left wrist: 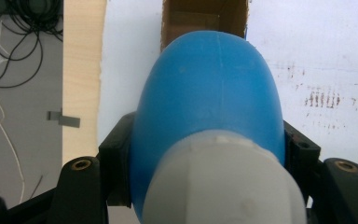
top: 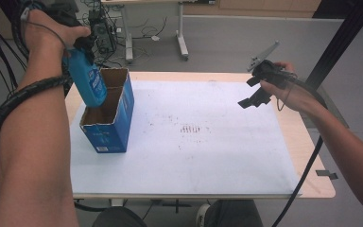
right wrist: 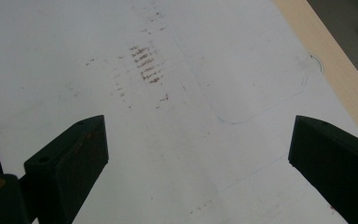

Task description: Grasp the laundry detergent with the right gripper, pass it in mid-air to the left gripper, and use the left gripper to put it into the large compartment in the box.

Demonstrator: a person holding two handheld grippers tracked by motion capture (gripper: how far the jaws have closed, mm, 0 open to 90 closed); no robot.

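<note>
Left gripper [top: 81, 54] jaws pinch blue bottle [top: 89, 80] near its cap, bottom tilted into open cardboard box [top: 118, 124] at table left for dropping in. Right gripper [top: 256, 94] hovers with jaws spread, holding nothing.

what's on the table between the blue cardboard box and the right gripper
Nothing but bare white sheet with brown smudges, per the high view, between box and right gripper.
</note>
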